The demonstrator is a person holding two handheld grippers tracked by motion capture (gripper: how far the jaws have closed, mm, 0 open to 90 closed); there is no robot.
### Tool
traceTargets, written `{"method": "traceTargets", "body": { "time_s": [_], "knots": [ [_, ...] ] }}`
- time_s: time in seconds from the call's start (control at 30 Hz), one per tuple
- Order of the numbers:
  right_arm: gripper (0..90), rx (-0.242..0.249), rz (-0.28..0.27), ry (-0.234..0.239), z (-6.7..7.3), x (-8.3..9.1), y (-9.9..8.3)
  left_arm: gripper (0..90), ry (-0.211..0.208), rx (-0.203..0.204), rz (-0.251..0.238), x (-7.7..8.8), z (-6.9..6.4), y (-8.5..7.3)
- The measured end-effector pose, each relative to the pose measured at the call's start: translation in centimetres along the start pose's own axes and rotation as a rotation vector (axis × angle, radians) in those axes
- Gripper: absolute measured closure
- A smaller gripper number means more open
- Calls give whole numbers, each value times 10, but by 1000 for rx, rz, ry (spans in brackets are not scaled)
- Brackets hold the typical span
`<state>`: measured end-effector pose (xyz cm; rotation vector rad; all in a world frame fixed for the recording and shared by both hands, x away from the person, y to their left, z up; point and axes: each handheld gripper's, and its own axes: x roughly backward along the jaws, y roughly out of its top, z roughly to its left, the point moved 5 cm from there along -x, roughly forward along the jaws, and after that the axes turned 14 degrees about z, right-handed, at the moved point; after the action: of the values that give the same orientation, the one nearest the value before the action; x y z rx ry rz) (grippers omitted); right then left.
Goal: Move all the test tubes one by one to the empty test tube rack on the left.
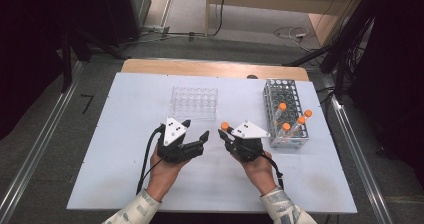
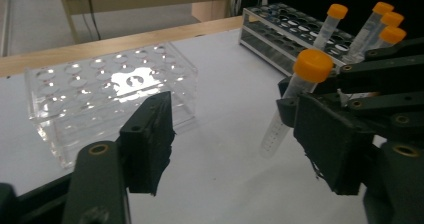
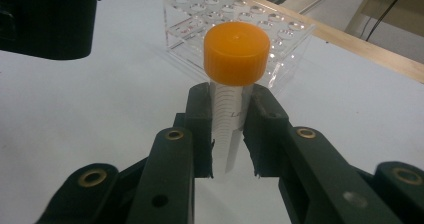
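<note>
Orange-capped clear plastic tube [image 3: 231, 91] hangs between my hands above the white table [image 1: 125, 134]; my left gripper [image 2: 225, 149] stands spread around nothing, my right gripper [image 3: 227, 129] pinches it just under the cap. I judge it light, stiff, slippery; grip mid-body

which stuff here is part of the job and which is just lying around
In the job:
- orange-capped tube, clamped in the right gripper
- left gripper, jaws apart beside it
- clear rack
- metal rack with four more capped tubes

Lying about:
- cables on the floor past the table
</note>
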<state>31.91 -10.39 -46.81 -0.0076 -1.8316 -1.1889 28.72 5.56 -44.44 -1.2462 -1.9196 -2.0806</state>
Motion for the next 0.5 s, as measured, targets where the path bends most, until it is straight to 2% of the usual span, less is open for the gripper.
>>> {"method": "traceTargets", "body": {
  "time_s": [0.17,0.27,0.5],
  "knots": [
    [719,13,0,10,5,-3,2,442,-48,-11,-3,-2,-5,5],
    [719,17,-1,20,10,-3,4,481,-63,-21,-1,-5,-9,8],
    [719,39,3,38,20,-6,8,523,-66,-41,6,-9,-14,12]
  ]
}}
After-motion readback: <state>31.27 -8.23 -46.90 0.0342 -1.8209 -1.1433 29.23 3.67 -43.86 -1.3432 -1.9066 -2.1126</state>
